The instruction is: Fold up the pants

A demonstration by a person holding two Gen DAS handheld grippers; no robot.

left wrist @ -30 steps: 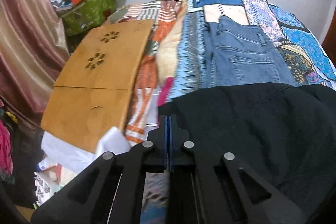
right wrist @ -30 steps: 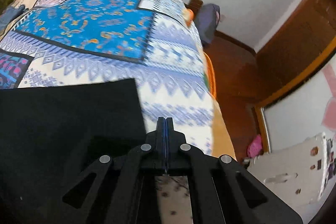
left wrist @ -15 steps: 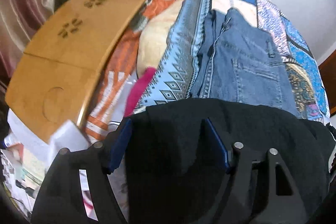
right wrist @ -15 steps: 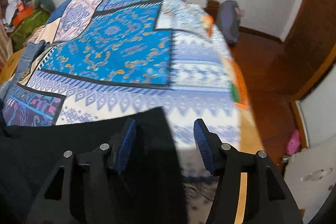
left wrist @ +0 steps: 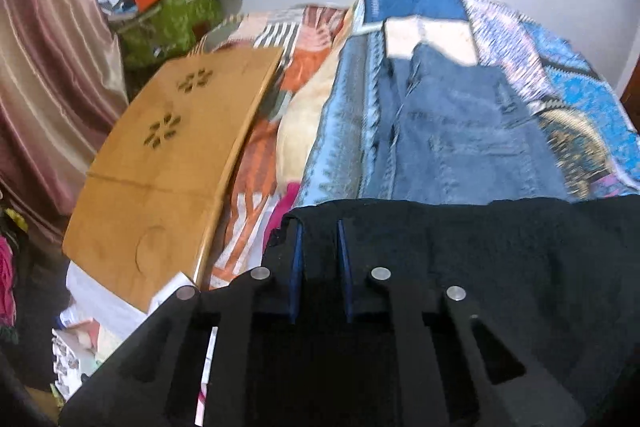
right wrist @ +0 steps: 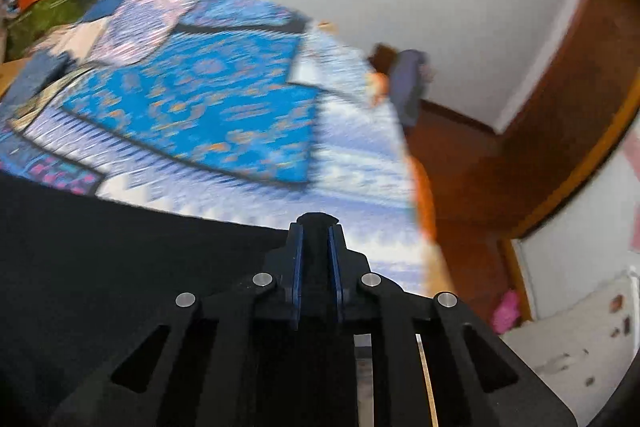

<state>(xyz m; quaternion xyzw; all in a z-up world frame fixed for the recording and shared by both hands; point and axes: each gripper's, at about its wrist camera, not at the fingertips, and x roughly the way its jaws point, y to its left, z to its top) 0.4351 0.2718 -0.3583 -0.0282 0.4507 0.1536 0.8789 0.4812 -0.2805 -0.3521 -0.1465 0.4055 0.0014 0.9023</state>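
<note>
On the bed, seen from the left wrist, the black pants [left wrist: 500, 267] lie across the near end of the blue patterned cover [left wrist: 568, 99]. Their far edge makes a straight line. The left tool [left wrist: 318, 255] sits at the left corner of the pants. Its two blue pads have only a small gap, and they are closing. Dark cloth fills that gap, so the left tool looks like it is pinching the corner. Past the pants a pair of blue jeans [left wrist: 460, 135] lies flat on the cover, close to the black edge. A wooden tray [left wrist: 168, 163] rests to the left of them, near a green bag [left wrist: 172, 23] by the curtain.

From the right wrist, the same black pants [right wrist: 120, 259] spread out to the left, and the picture is blurry. The right tool [right wrist: 316, 247] is at their right corner. Its pads are nearly together and closing too. Something dark sits between them, which I think is the pants' edge, but I cannot be sure the pads press it yet. The bed cover [right wrist: 208, 107] runs off behind, and the brown floor [right wrist: 460, 155] is to the right.

I think the folding is somewhere in the middle. The pants are laid out flat and both corners are being taken. Lifting those corners and folding them over is left, then smoothing
</note>
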